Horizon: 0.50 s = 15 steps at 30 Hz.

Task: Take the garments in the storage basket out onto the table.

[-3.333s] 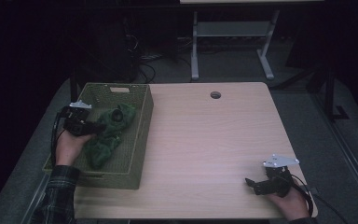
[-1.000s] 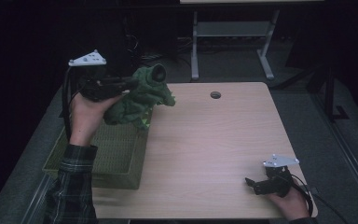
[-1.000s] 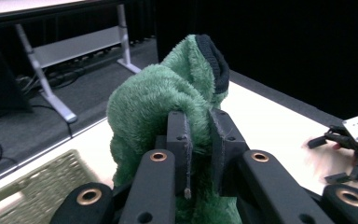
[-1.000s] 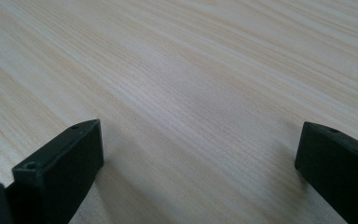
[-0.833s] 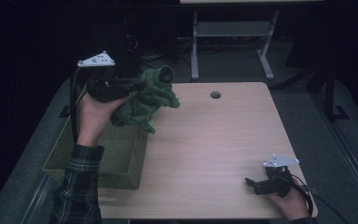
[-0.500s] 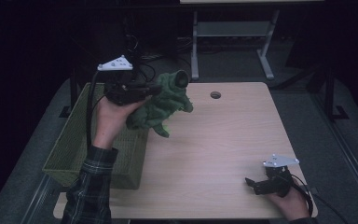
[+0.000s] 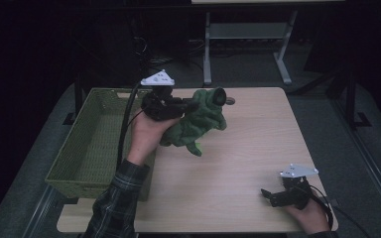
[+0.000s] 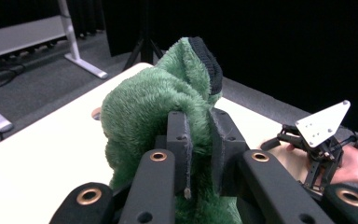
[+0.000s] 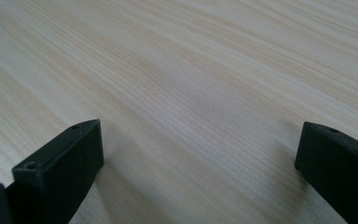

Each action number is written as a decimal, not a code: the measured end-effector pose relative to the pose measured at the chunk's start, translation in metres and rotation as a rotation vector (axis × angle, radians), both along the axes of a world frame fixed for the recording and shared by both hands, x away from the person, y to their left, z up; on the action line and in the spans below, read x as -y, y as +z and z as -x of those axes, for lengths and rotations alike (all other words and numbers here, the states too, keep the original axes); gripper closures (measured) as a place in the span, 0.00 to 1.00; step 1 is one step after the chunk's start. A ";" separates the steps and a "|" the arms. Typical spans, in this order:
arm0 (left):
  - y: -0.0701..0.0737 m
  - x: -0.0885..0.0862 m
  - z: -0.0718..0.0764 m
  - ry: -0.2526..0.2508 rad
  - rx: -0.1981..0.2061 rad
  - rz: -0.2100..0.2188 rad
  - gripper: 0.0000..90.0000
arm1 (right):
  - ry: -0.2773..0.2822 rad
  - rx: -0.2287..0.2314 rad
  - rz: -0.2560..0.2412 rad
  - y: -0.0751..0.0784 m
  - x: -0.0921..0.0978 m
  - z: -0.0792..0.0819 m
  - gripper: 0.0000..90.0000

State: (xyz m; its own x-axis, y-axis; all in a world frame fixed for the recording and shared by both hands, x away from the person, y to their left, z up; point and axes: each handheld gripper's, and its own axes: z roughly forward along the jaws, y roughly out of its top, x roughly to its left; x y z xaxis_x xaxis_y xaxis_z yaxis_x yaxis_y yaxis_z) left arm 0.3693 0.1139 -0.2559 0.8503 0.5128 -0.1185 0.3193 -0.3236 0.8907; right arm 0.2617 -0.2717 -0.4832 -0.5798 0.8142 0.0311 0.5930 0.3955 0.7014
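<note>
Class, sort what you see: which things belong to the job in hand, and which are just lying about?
In the job:
fuzzy green plush garment
left claw
green woven basket

Just about:
right claw
pale wooden table
grey metal stand

The room is dim and its surroundings sink into near black, while light from above falls evenly on the pale table (image 7: 238, 163), which carries soft shadows beside the blurred, close fingers (image 9: 60, 172) in the right gripper view, without glare.
</note>
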 end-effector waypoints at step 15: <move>-0.054 0.039 -0.002 -0.015 -0.061 -0.032 0.88 | -0.005 -0.004 -0.004 0.000 -0.001 0.000 0.00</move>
